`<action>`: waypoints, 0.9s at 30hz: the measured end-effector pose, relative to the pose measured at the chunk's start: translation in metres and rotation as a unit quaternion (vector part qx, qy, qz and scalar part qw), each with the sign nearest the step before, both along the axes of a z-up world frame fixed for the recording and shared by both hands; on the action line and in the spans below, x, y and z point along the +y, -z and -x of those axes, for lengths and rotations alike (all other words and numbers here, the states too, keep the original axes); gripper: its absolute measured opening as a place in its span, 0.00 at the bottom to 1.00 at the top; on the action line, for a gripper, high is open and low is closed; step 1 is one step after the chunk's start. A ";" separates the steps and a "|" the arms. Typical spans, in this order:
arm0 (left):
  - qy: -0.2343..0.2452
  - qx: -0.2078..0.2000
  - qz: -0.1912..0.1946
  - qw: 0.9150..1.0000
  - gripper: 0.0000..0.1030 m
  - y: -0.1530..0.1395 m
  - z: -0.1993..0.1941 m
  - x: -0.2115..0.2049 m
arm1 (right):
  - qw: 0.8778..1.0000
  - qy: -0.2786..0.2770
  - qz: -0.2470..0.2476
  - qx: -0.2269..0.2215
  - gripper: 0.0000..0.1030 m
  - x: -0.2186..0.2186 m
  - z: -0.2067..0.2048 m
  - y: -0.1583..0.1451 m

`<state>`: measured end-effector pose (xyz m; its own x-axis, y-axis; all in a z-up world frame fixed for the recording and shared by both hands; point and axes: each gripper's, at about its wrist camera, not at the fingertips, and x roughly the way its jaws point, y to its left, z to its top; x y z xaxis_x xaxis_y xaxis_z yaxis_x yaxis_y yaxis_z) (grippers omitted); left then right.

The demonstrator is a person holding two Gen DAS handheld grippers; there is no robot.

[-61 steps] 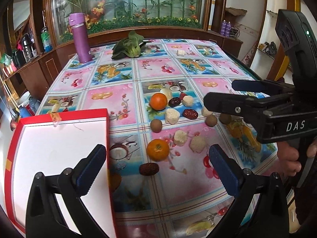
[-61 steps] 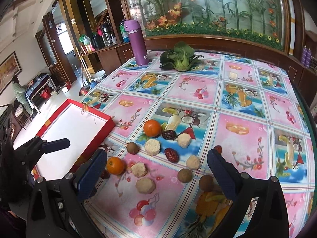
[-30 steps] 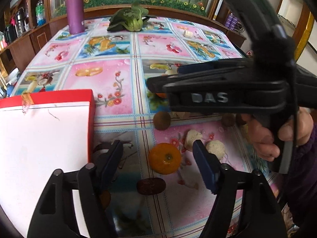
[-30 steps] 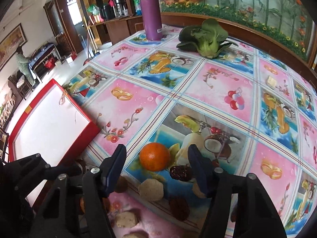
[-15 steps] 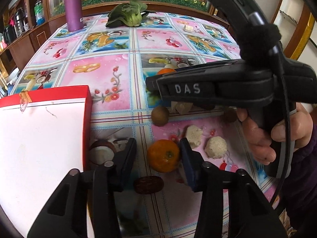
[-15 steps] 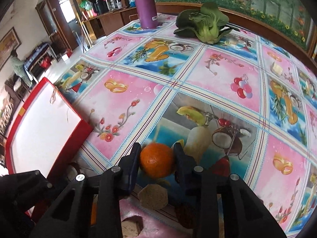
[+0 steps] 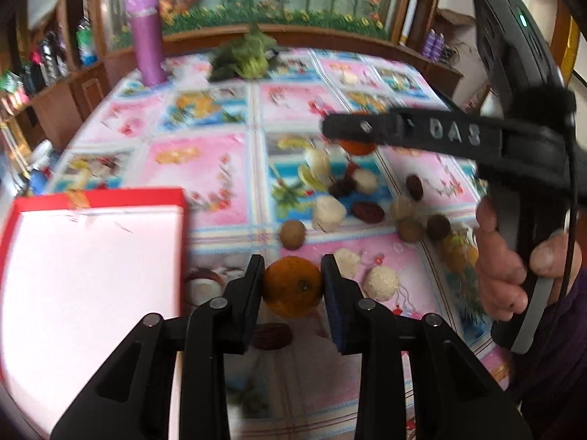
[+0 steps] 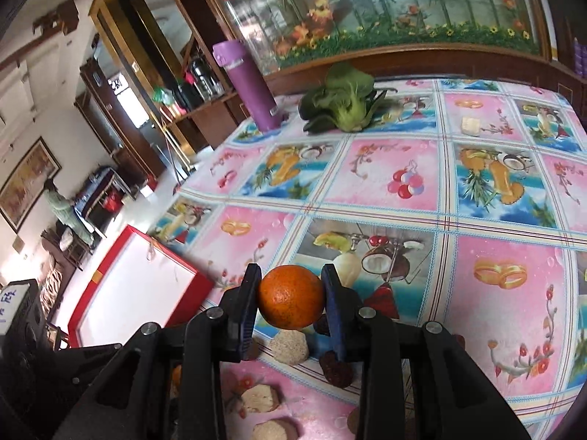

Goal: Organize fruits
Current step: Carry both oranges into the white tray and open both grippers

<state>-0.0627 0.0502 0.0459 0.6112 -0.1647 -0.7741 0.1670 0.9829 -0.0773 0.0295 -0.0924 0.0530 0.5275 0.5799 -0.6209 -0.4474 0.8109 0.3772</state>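
Both my grippers have closed in since a moment ago. My left gripper (image 7: 292, 288) now squeezes one orange (image 7: 292, 286) beside the red box (image 7: 99, 198). My right gripper (image 8: 291, 302) squeezes the other orange (image 8: 291, 297), above the fruit-print tablecloth (image 8: 506, 293)

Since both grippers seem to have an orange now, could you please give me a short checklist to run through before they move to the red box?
1. Left gripper shut on the near orange: ok.
2. Right gripper shut on the far orange: ok.
3. Both oranges centred between the pads: ok.
4. Oranges lifted off the tablecloth: cannot tell.
5. Red box has free white floor to take them: ok.
6. Right gripper's path to the box free of the left gripper: cannot tell; the left one sits between it and the box.
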 end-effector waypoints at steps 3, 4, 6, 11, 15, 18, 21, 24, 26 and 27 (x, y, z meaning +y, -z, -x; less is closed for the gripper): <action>-0.038 -0.034 -0.022 0.998 0.32 -0.017 0.013 0.014 | 1.000 -0.005 -0.012 -0.014 0.32 0.006 0.011 -0.007; -0.049 -0.042 -0.028 0.998 0.32 -0.021 0.016 0.019 | 1.000 -0.008 -0.014 -0.016 0.32 0.008 0.015 -0.007; -0.075 -0.056 -0.043 0.995 0.32 -0.027 0.022 0.031 | 1.000 -0.016 -0.015 -0.019 0.32 0.017 0.025 -0.007; -0.127 -0.069 -0.065 0.987 0.33 -0.030 0.038 0.066 | 0.998 -0.049 -0.015 -0.018 0.32 0.055 0.049 -0.007; -0.160 -0.072 -0.074 0.982 0.33 -0.028 0.050 0.090 | 0.997 -0.079 -0.006 -0.018 0.32 0.089 0.064 -0.005; -0.183 -0.075 -0.082 0.977 0.33 -0.025 0.059 0.109 | 0.995 -0.096 0.004 -0.016 0.32 0.112 0.075 0.000; -0.199 -0.074 -0.087 0.973 0.33 -0.021 0.063 0.123 | 0.993 -0.112 0.018 -0.012 0.32 0.133 0.084 0.005; -0.213 -0.071 -0.089 0.970 0.33 -0.016 0.067 0.136 | 0.992 -0.124 0.029 -0.009 0.32 0.149 0.090 0.009; -0.220 -0.065 -0.089 0.969 0.33 -0.011 0.068 0.143 | 0.991 -0.129 0.038 -0.005 0.32 0.158 0.094 0.013; -0.223 -0.062 -0.091 0.969 0.33 -0.008 0.069 0.146 | 0.990 -0.132 0.043 -0.003 0.32 0.162 0.096 0.016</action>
